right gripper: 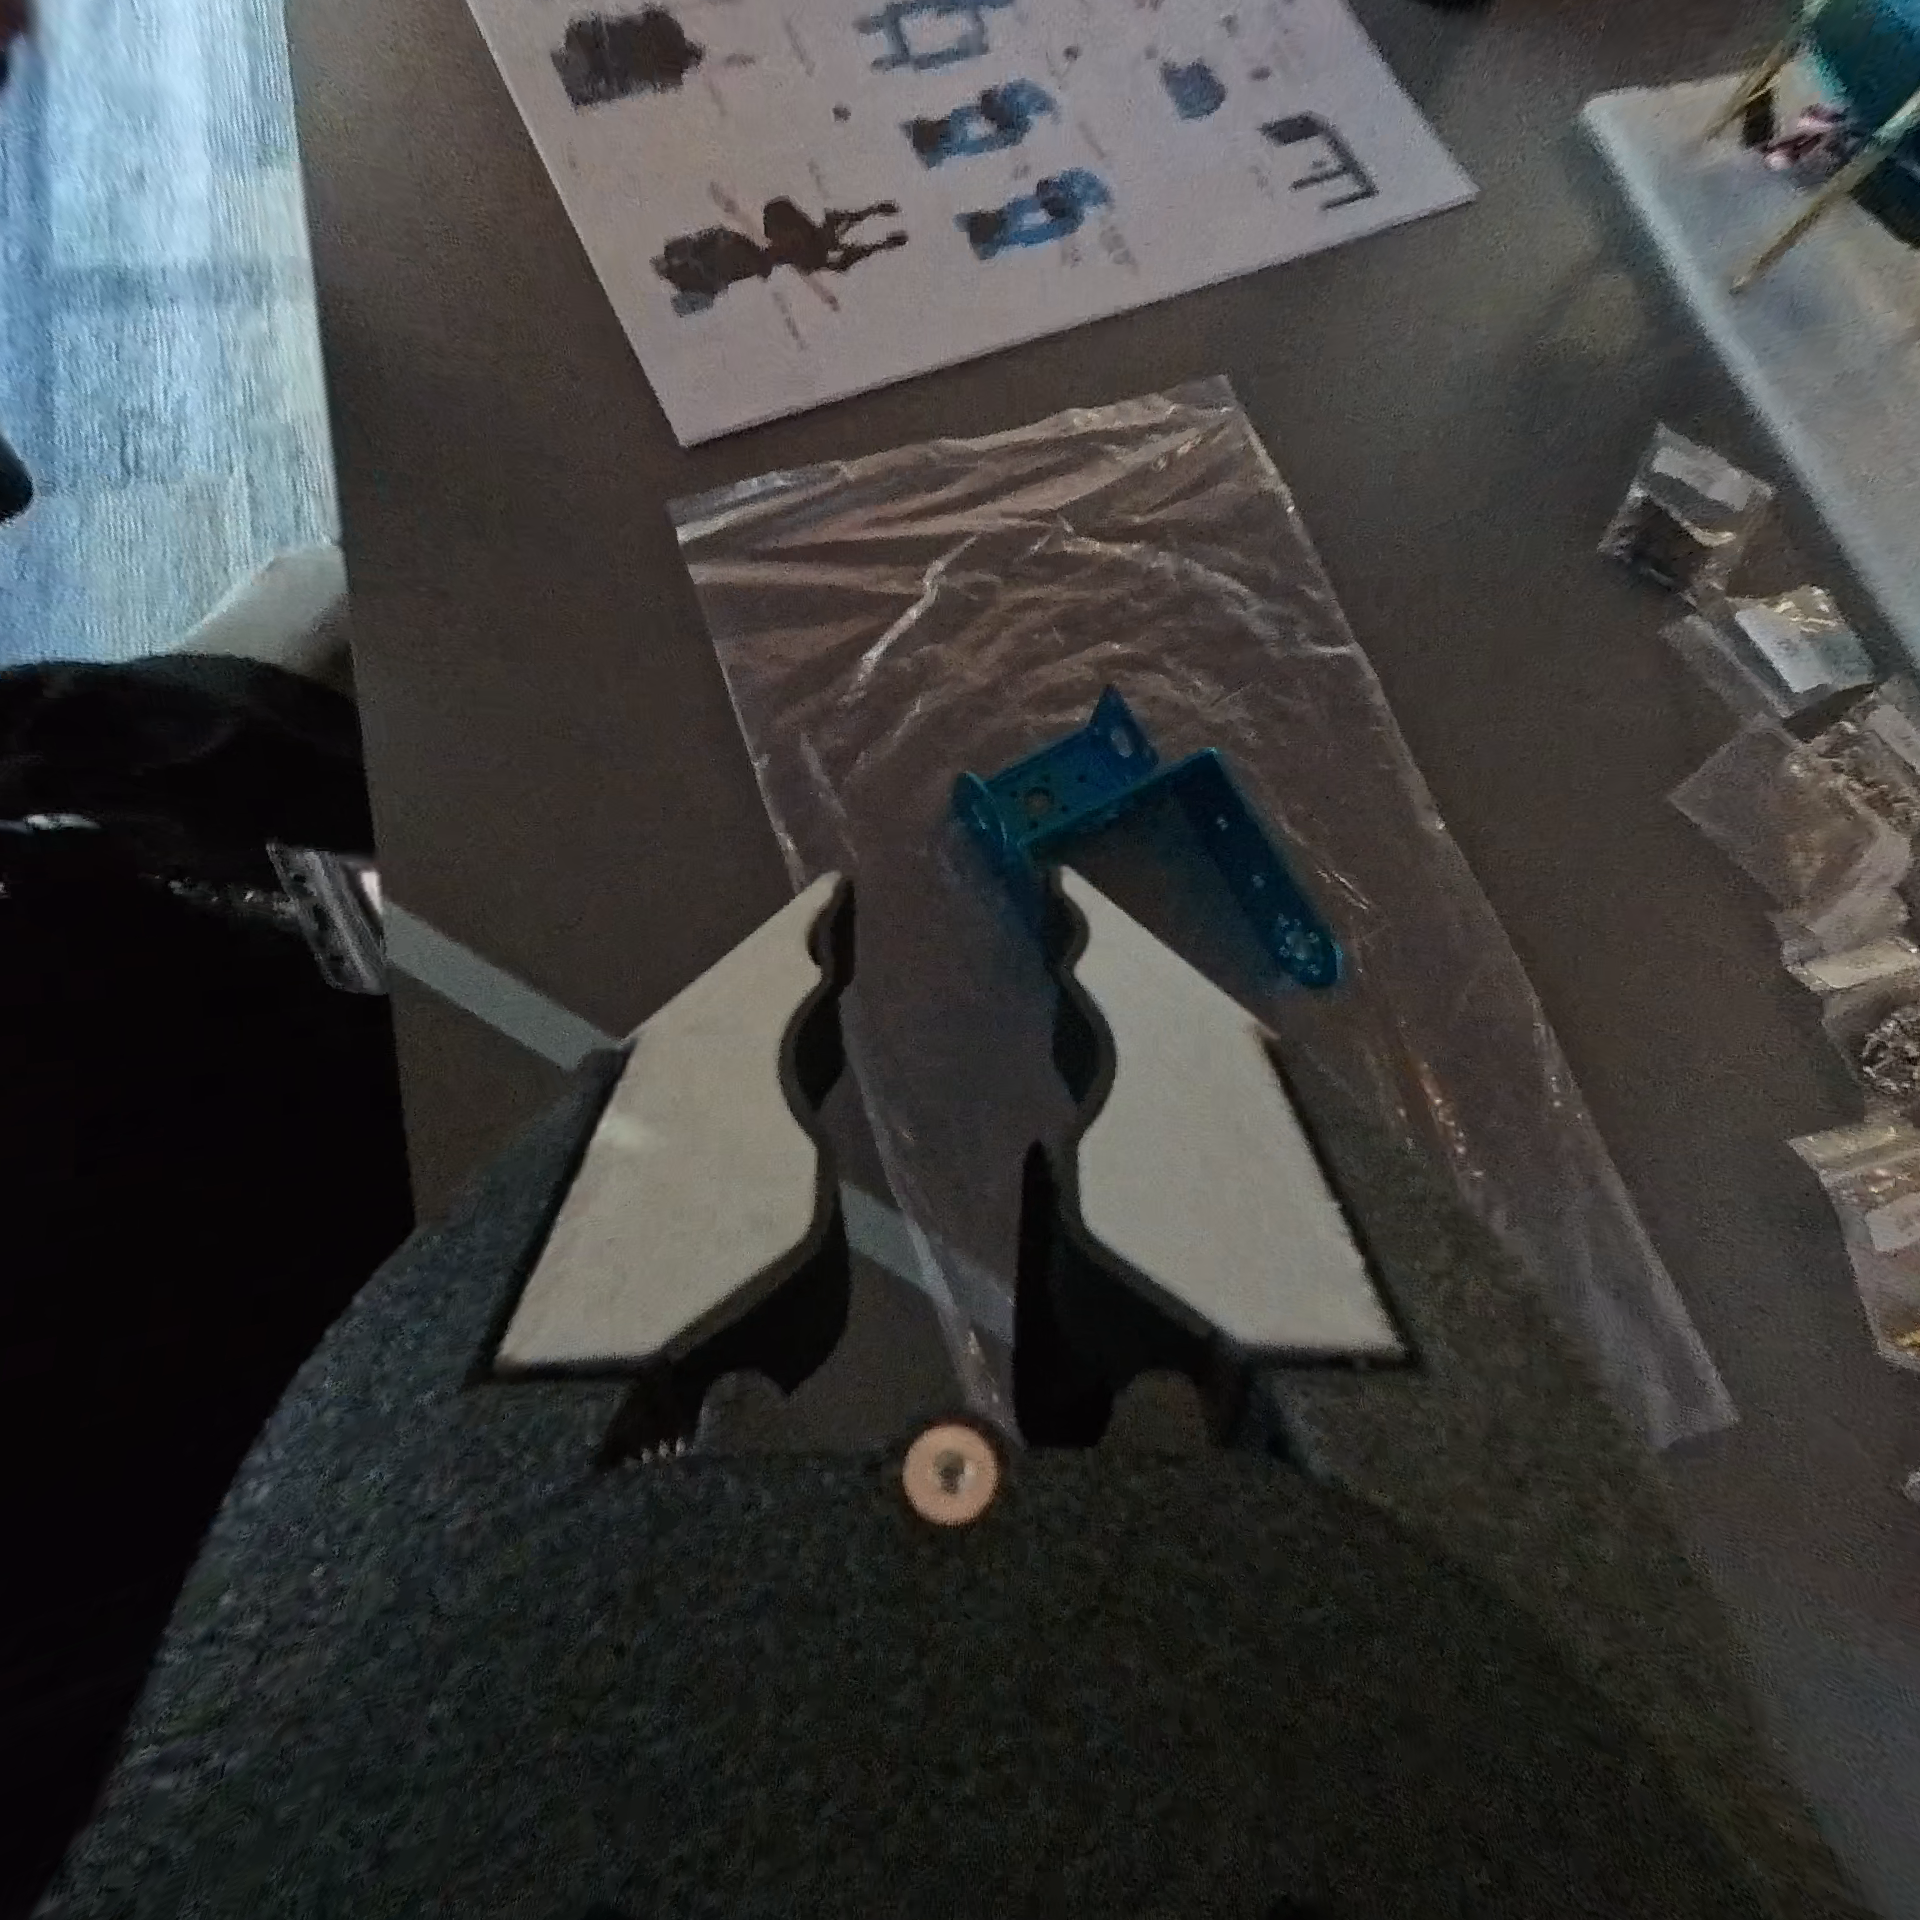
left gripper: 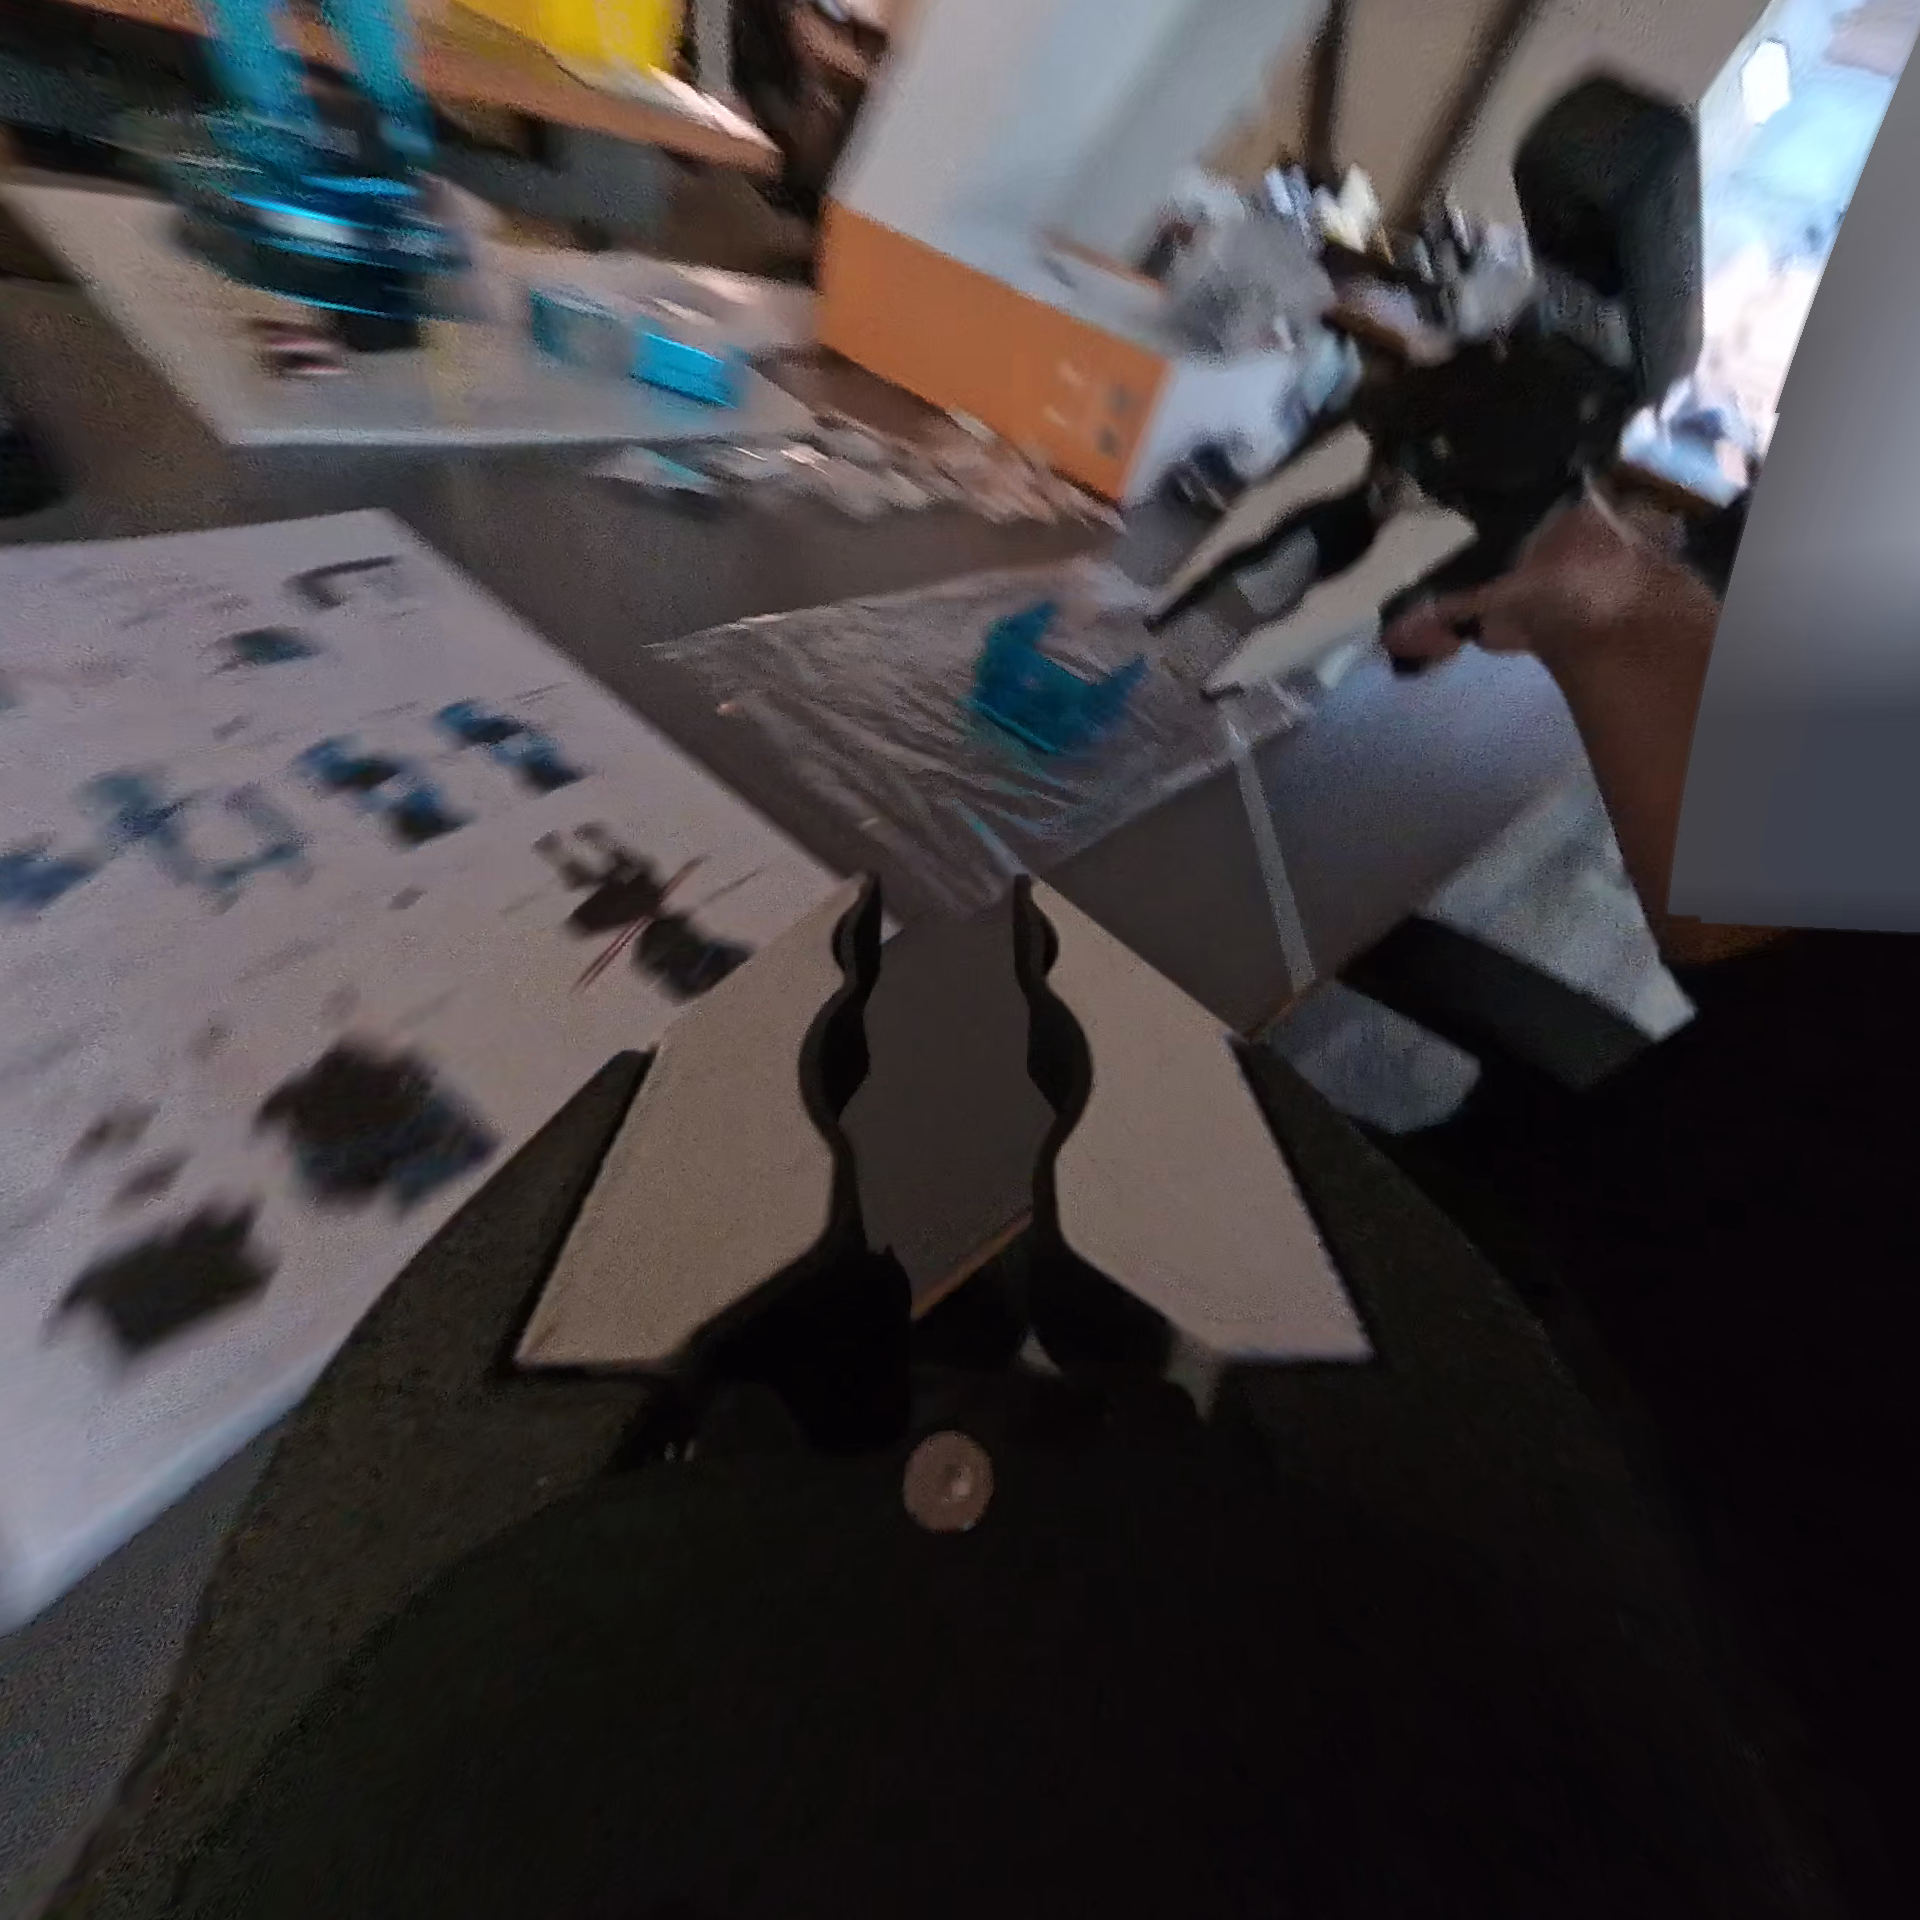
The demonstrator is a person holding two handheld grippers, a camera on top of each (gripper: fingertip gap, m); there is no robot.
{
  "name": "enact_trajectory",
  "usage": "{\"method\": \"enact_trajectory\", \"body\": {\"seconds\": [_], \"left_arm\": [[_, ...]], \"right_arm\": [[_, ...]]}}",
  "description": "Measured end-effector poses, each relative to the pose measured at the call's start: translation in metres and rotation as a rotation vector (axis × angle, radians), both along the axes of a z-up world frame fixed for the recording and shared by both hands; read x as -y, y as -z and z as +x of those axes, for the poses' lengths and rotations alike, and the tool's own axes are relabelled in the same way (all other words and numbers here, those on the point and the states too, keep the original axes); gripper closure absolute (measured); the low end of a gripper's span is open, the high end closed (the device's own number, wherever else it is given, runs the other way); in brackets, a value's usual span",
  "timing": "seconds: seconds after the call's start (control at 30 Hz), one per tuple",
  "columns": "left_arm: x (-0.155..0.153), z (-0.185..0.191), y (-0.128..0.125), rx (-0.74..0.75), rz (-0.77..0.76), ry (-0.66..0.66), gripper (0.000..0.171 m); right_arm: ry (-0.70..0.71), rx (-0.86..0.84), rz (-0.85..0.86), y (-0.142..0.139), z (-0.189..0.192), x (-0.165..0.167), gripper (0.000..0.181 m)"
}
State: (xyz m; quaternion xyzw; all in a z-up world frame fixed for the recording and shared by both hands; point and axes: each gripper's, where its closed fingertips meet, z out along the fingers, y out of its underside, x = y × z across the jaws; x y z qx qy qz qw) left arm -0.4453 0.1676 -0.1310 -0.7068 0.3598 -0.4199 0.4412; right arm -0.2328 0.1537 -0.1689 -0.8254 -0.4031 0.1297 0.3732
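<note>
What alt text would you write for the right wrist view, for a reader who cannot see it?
The open right gripper hovers empty over a clear plastic bag on a grey table, beside a blue metal bracket lying on the bag. A printed sheet lies beyond, with small packets at the right.

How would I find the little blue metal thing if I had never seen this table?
Look at the grey table and find the clear plastic bag lying flat just below the big white printed sheet. The blue metal bracket lies on that bag, close to the right gripper. It is the only bright blue thing there.
</note>
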Motion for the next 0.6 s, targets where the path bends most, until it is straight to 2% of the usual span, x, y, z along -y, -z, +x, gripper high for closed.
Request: {"method": "enact_trajectory", "body": {"seconds": [0.1,0.2,0.3,0.43,0.53,0.6], "left_arm": [[0.007,0.073,0.004,-0.191,0.102,0.226,0.147],[0.004,0.136,0.021,-0.363,0.214,0.366,0.147],[0.002,0.18,0.039,-0.488,0.259,0.484,0.147],[0.002,0.204,0.062,-0.631,0.262,0.616,0.148],[-0.001,0.213,0.068,-0.667,0.253,0.645,0.16],[-0.002,0.212,0.074,-0.71,0.241,0.648,0.162]], "right_arm": [[0.032,-0.111,0.085,-0.008,0.0,0.003,0.148],[0.026,-0.243,0.111,-0.015,-0.004,0.013,0.153],[-0.005,-0.314,0.12,-0.019,-0.006,0.03,0.153],[-0.007,-0.358,0.147,-0.026,0.005,0.047,0.153],[-0.017,-0.42,0.148,-0.032,0.013,0.058,0.153],[-0.017,-0.427,0.144,-0.033,0.018,0.062,0.153]]}}
